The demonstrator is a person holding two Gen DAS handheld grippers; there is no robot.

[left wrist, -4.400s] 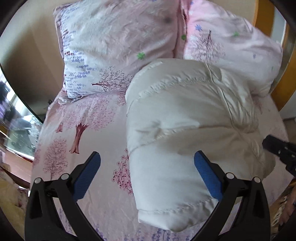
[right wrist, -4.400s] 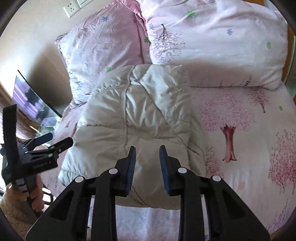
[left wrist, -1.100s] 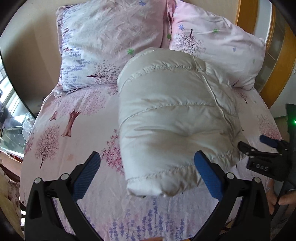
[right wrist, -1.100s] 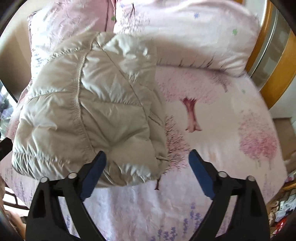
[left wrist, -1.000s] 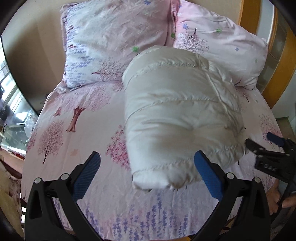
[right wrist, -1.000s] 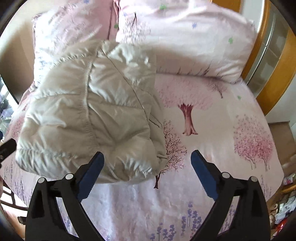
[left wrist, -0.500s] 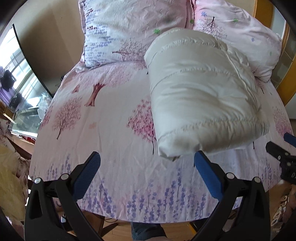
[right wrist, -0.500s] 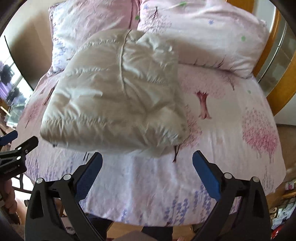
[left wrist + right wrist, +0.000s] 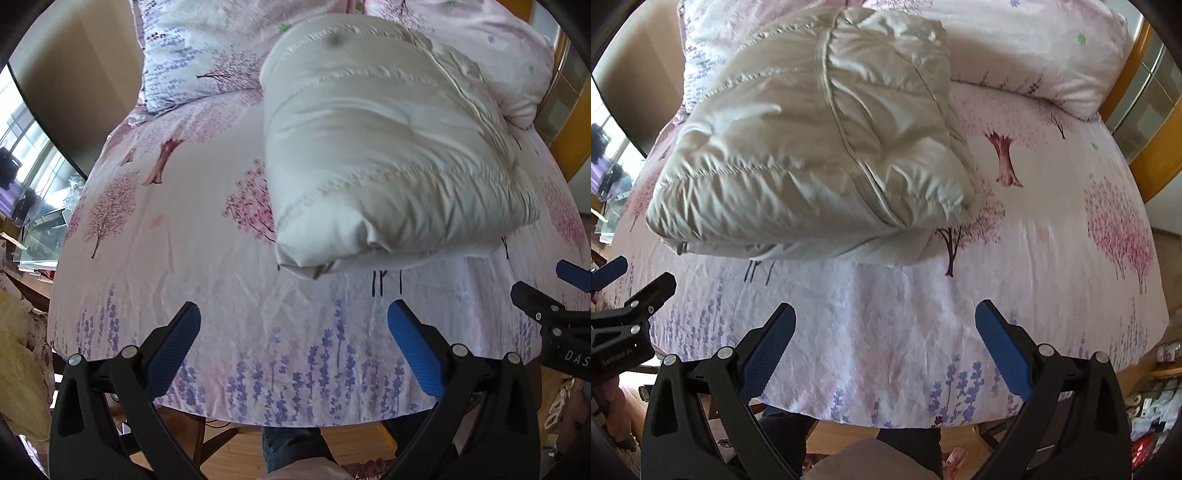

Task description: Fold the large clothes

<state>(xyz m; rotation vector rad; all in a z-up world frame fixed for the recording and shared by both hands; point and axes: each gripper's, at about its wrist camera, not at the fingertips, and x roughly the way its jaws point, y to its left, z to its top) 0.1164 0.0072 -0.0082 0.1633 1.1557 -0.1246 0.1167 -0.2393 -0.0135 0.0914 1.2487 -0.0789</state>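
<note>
Now a folded puffer jacket (image 9: 384, 147) lies on the bed (image 9: 177, 236), both grippers clear of it.

Cream and quilted, the jacket sits as a thick bundle toward the head of the bed, its far end against two pillows (image 9: 199, 48), its near fold well back from the foot edge. Left gripper (image 9: 295, 339) and right gripper (image 9: 886, 339) hang over the foot edge, jaws spread wide, holding nothing.
</note>
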